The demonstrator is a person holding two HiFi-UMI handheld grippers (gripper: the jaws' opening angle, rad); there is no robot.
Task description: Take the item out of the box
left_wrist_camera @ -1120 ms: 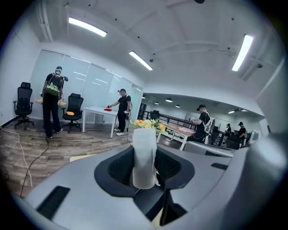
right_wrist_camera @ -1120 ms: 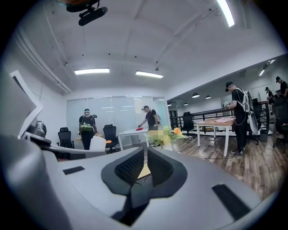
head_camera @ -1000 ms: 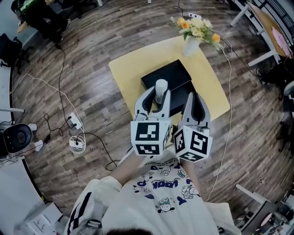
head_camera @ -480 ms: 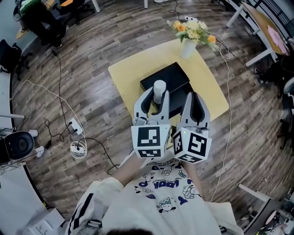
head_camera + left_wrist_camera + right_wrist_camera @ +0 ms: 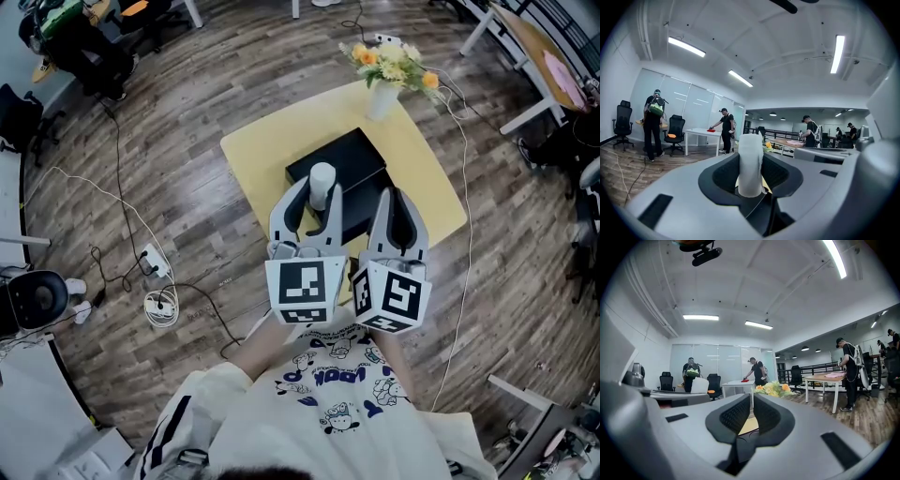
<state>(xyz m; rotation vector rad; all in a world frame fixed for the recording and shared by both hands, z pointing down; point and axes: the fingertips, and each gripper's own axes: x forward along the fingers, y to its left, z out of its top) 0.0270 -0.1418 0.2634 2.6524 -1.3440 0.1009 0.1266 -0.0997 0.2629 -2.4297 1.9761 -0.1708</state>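
- Above the box (image 5: 349, 161), over its near edge, the item (image 5: 322, 180), a white cylinder, stands upright between the jaws of the left gripper (image 5: 319, 202). The jaws are clamped on its lower part and its top pokes out above them.
- The item's long axis runs up and down, across the near-level jaws, so the gripper holds it by its sides.
- Just beside the box's near right corner, the right gripper (image 5: 391, 199) has its jaws drawn together with nothing between them. Only yellow worktop (image 5: 262, 150) shows through the slit.
- The item seems lifted clear of the box, though how high is not plain.
- The left hand already has it, so the likely move is sideways off the box to bare worktop.
- Being tall and narrow, it may tip when set down.
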